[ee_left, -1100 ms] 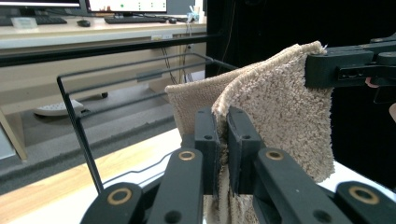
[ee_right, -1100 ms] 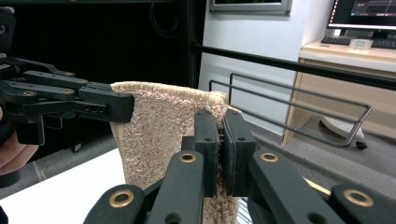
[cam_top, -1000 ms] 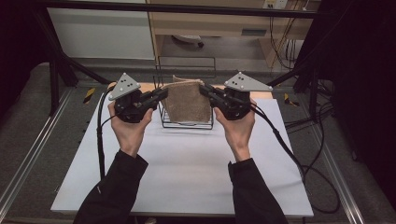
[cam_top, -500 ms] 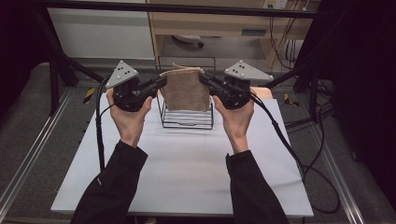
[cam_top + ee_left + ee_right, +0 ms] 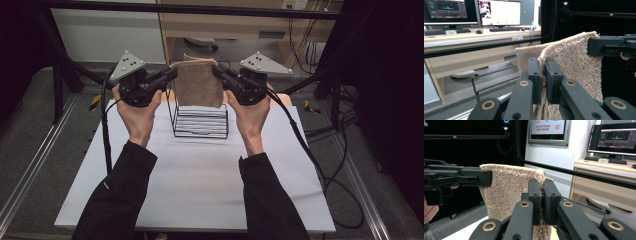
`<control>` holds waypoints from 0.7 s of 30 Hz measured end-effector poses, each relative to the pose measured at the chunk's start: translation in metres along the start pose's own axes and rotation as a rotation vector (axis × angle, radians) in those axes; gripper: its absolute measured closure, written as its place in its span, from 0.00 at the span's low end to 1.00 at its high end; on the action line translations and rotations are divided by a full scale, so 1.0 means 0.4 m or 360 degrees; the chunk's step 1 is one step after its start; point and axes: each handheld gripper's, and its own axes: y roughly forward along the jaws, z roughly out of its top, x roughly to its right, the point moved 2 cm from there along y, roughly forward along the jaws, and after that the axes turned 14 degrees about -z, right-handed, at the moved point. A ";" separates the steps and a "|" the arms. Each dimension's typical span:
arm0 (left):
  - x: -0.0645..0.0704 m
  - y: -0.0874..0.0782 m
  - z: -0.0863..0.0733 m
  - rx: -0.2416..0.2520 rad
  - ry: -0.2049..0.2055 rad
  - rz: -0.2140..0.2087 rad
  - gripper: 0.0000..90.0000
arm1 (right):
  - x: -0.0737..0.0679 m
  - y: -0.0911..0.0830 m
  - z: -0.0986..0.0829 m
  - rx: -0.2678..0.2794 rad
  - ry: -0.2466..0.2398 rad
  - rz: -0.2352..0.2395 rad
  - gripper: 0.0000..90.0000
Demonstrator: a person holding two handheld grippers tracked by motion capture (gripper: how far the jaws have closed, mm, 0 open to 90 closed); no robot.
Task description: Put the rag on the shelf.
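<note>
Both arms raised, each tool pinched shut at chest height

The left tool (image 5: 167, 77) is gripped in the left hand (image 5: 137, 107), its jaws pointing inward to the right and pressed nearly together. The right tool (image 5: 220, 74) sits in the right hand (image 5: 252, 112), jaws pointing inward to the left and likewise closed. Both forearms, in dark sleeves, rise from the bottom edge and angle slightly toward each other. The two tools face one another, level and well apart, with a cable trailing from each.

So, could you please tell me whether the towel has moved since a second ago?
Yes. The towel, held by both claws, has risen: its lower edge now hangs above the wire rack, showing the rack's bars it earlier covered.
</note>
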 end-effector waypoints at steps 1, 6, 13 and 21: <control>-0.003 0.001 0.002 0.0005 0.0000 0.0001 0.93 | 0.000 0.002 0.002 0.0000 -0.0002 -0.0003 0.96; -0.019 0.009 0.012 0.0018 -0.0007 0.0001 0.93 | 0.003 0.018 0.011 0.0011 0.0010 -0.0009 0.96; -0.039 0.026 0.036 0.0009 -0.0007 0.0013 0.93 | 0.012 0.042 0.020 0.0022 0.0029 -0.0029 0.96; -0.061 0.043 0.051 0.0015 -0.0029 0.0009 0.93 | 0.024 0.064 0.036 0.0026 0.0021 -0.0039 0.96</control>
